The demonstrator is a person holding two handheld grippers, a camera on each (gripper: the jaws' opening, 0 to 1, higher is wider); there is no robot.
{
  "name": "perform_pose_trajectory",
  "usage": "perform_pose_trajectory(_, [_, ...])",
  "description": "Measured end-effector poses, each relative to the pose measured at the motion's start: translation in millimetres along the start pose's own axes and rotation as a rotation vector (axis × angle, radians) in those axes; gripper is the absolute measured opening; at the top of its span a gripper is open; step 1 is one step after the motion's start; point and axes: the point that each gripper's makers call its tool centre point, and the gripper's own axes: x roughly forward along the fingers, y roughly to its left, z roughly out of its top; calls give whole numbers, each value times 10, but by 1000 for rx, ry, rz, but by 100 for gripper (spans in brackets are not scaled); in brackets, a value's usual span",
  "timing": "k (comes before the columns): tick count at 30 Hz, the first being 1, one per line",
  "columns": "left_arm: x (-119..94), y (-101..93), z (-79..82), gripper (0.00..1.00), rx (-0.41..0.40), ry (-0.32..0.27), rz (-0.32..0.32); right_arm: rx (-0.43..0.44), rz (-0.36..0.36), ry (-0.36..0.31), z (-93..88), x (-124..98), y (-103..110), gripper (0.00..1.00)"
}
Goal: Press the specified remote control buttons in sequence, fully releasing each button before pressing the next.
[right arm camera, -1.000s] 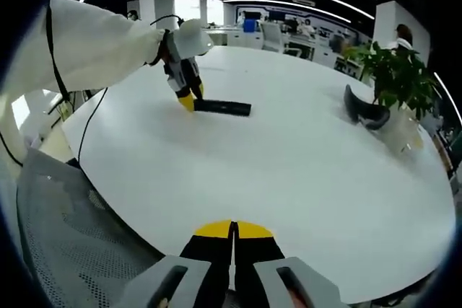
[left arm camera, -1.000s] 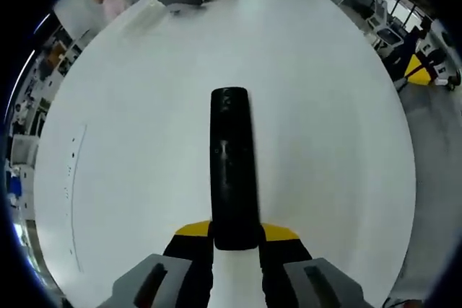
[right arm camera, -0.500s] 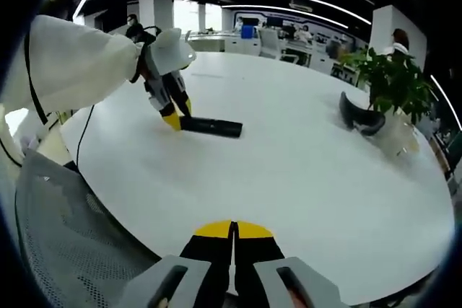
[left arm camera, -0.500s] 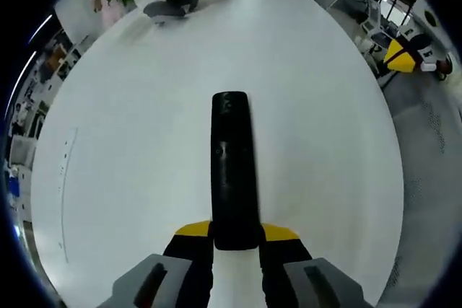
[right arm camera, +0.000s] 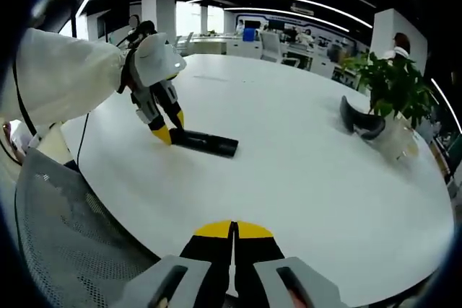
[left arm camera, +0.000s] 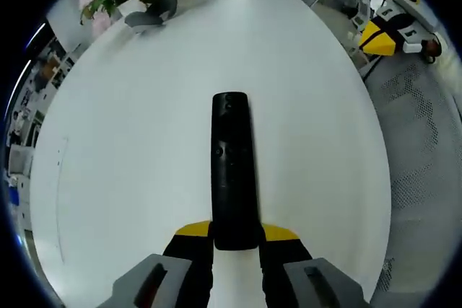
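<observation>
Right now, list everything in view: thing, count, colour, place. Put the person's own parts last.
Remote control: one, black, on the table, near end between the left gripper's jaws.
Table: one, white, round.
Potted plant: one, green, at the table's far edge.
Curved dark object: one, beside the plant.
Mesh chair: one, grey, beside the table.
Left gripper: yellow-tipped, shut on the remote.
Right gripper: yellow-tipped, jaws together.
Sleeve: one, white.
</observation>
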Motion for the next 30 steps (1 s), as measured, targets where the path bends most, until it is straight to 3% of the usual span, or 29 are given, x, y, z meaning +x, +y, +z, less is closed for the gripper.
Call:
perform_pose_trajectory(7, [5, -184, 7, 23, 19, 6, -5, -10, 4, -1, 6, -1, 16, 0])
perform_pose_trajectory(20, [1, -583, 42, 23, 4, -72, -12, -36, 26, 0, 10, 1, 77, 0])
perform_pose_trajectory(30, [6, -862, 62, 23, 9, -86, -18, -33, 41, -17, 37, -12, 97, 0])
